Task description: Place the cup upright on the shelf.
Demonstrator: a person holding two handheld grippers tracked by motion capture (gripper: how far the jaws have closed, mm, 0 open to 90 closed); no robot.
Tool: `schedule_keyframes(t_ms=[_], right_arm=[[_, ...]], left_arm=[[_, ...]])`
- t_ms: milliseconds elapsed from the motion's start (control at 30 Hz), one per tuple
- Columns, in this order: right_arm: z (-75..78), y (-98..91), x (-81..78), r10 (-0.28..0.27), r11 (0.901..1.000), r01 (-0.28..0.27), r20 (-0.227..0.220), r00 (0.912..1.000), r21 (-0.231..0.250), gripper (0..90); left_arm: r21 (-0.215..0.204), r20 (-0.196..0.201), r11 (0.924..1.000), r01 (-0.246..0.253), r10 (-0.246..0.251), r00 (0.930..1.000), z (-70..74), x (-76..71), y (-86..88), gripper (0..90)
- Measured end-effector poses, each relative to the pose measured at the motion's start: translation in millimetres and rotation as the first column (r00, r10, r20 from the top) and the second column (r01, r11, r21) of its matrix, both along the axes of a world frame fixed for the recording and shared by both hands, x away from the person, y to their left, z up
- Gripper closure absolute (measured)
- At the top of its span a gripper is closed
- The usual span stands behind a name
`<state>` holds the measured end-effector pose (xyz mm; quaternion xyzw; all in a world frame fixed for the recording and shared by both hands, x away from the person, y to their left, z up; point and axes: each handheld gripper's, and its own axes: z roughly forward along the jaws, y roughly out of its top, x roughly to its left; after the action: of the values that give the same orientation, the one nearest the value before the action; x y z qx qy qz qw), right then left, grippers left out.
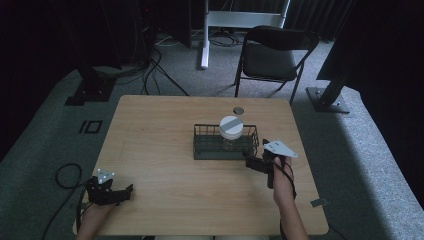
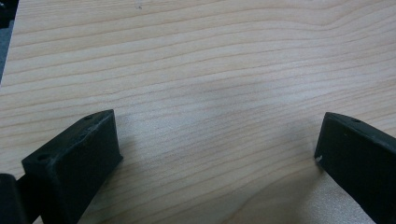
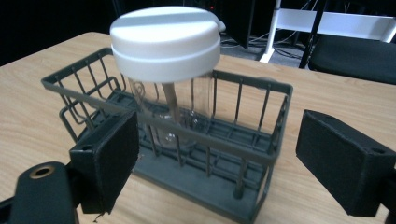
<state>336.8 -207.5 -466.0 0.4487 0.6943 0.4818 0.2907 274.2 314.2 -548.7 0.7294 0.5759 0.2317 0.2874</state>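
Nearest the camera, low at the left of the high view, the left gripper point(image 1: 112, 192) is resting over the near left corner of the wooden table point(image 1: 160, 150), well apart from everything else. In its own view its black jaws are standing wide apart with only bare wood grain between them, so it is gripping nothing and seems to be waiting.

Moving right, a dark wire basket point(image 1: 226, 142) is sitting a little right of the table's middle, and a clear jar point(image 3: 180, 116) with a white lid point(image 3: 166, 39) is standing upright inside it, toward its right half. A grey stripe is crossing the top of the lid in the high view. Beyond the basket, a small round grommet point(image 1: 238, 110) is lying in the tabletop near the far edge.

Further right, the right gripper point(image 1: 257, 162) is hovering just beside the basket's near right corner. In its own view its padded jaws are spread wide, framing the basket and jar without touching either.

Judging by this, the reach toward the jar is under way and no grasp is made yet. The next move is likely calling for the right gripper to rise above the basket rim, line up on the lid or the glass just under it, and close squarely so the jar is not tipping against the wires.

No brand, label or writing is readable on the jar, lid or basket.
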Motion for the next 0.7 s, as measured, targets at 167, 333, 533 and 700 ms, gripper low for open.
schedule_keyframes(t_ms=[167,333,533,700], right_arm=[[-5.3,-8.4,-3.9,-0.007,1.0,0.007,-0.01,0.9999,0.0,13.2],[-13.3,-19.0,-9.0,-0.005,1.0,0.005,-0.023,0.9997,0.001,13.2],[-26.2,-28.8,-12.1,-0.008,0.9998,0.009,-0.057,0.9983,0.016,13.2],[-36.0,-34.3,-11.8,-0.009,0.9999,0.009,-0.086,0.9963,0.004,13.2]], left_arm=[[0.0,0.0,1.0,0.0,0.0,1.0,0.0,0.0,0.0,0.1],[0.0,0.0,1.0,0.0,0.0,1.0,0.0,0.0,-0.1,0.1],[0.0,0.0,1.0,0.0,0.0,1.0,0.0,0.0,0.0,0.1],[0.0,0.0,1.0,0.0,0.0,1.0,0.0,0.0,0.0,0.1]])
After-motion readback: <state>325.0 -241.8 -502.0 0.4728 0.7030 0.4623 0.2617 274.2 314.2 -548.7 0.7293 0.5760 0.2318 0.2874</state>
